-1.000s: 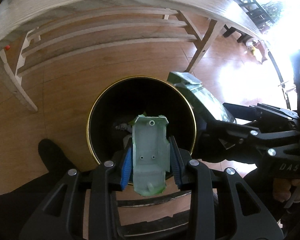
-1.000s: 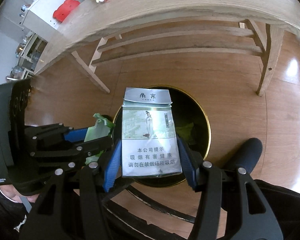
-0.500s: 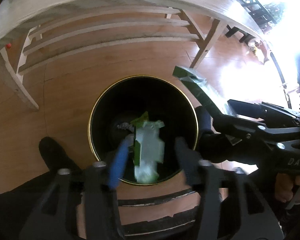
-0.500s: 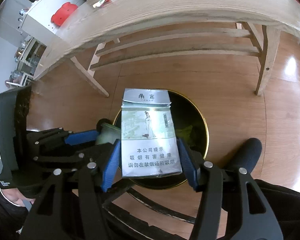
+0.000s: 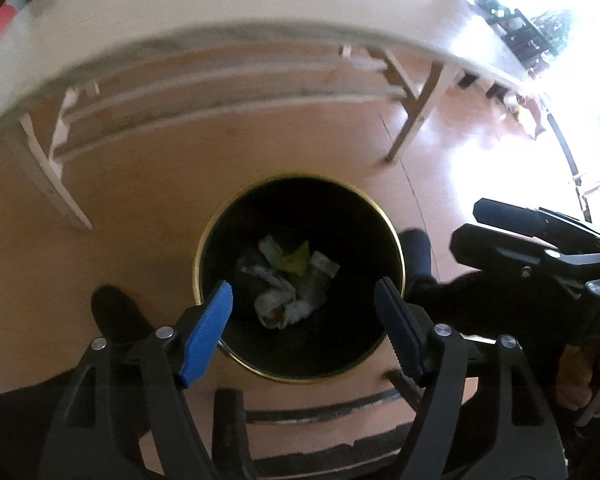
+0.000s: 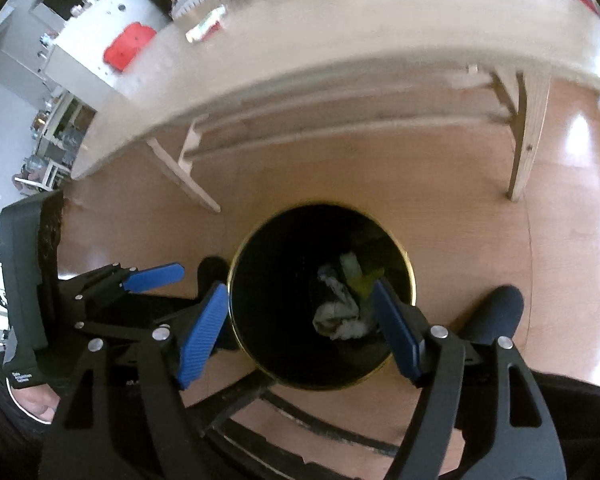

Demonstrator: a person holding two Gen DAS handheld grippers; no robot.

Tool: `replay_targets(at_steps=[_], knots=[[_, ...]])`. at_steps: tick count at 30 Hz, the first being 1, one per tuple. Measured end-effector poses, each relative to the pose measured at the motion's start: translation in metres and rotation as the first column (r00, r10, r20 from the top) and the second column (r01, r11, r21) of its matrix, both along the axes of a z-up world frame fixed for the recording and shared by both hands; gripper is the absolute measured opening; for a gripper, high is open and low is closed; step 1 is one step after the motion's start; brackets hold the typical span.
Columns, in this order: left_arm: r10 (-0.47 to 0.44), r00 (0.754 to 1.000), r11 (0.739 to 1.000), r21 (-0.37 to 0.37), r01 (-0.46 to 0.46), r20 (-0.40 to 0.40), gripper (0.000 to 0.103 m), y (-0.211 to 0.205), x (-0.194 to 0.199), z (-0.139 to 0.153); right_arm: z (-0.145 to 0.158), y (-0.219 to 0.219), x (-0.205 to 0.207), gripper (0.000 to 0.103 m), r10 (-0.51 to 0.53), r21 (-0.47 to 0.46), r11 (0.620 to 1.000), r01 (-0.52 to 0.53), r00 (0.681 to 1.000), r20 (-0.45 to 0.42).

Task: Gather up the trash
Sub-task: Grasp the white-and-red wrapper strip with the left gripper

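A black round bin with a gold rim (image 5: 199, 258) (image 6: 411, 276) stands on the wood floor below both grippers. At its bottom lies a heap of trash (image 5: 288, 280) (image 6: 346, 308): crumpled white paper and a yellow-green scrap. My left gripper (image 5: 306, 322) hangs over the bin, jaws opening, nothing between the blue pads. My right gripper (image 6: 300, 326) hangs over it too, jaws opening and empty. Each gripper shows at the side of the other's view: the right gripper (image 5: 540, 248), the left gripper (image 6: 100, 296).
A pale wooden table (image 5: 228, 12) (image 6: 340, 40) stretches across above the bin, its legs (image 5: 412, 120) (image 6: 528, 136) on the floor. Wrappers (image 6: 206, 26) and a red thing (image 6: 128, 46) lie on it. A person's dark shoes (image 5: 116, 312) (image 6: 496, 312) flank the bin.
Both grippers opened. The pale green carton fell out of the left one and the cigarette pack out of the right one; both are gone from between the pads.
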State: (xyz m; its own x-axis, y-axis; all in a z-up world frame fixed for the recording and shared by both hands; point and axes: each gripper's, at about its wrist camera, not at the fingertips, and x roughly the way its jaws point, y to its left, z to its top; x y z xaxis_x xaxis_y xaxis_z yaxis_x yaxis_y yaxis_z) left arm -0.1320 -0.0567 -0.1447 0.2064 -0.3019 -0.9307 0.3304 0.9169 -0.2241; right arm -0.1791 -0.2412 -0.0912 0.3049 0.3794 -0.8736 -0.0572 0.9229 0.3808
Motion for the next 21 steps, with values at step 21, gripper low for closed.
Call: replay_targets(at_steps=[21], knots=[[0.194,0.925,0.977,0.02,-0.212,0.326,0.072,0.063,0.234,0.096,0.113,-0.022,0.241,0.072,-0.05,-0.043,0.996,0.072,0.92,0.389]])
